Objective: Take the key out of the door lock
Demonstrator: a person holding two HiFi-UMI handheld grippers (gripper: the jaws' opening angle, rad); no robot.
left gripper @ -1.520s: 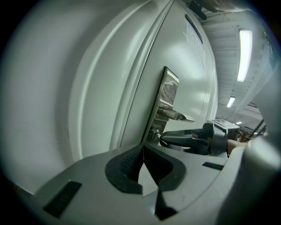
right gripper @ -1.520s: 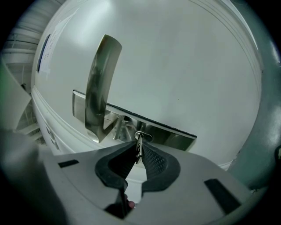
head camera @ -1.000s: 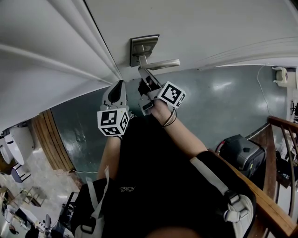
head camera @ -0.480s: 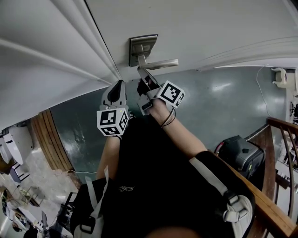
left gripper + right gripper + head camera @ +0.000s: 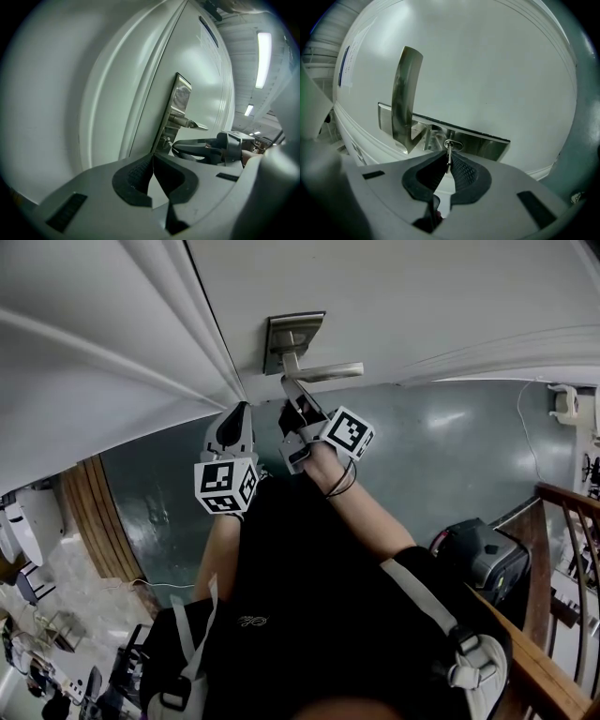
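- Found the grey left gripper point(image 5: 152, 161) nearest in its own view, dark ribbed pads met at the tips with nothing between them. Held off beside the door hardware and touched none of it.
- Found the grey right gripper point(image 5: 447, 161) nipped narrow on the small silver metal key point(image 5: 448, 152), dark ribbed pads pressed to either flat of its bow.
- Judged the grasp made and the pull not yet done, with the key seated in the oval keyhole point(image 5: 453, 145) of the brushed steel lock plate point(image 5: 487, 145), below the bent steel lever handle point(image 5: 405, 93).
- Reckoned as left: a straight draw back out of the keyhole, away from the white panelled door point(image 5: 422, 296), until clear of the plate. Possibly a turn to the release position first; could not read that from here.
- Could not see the blade, buried in the cylinder, nor tell how deep it sat.
- Lost the key in the head view behind the right gripper and its black-and-white marker cube point(image 5: 349, 434).
- Noted in the left gripper view a small glint at the foot of the plate, beside the right gripper. Too small to call key or keyhole.
- Saw no door edge or frame whole in any view, with the panel cut off at the sides.
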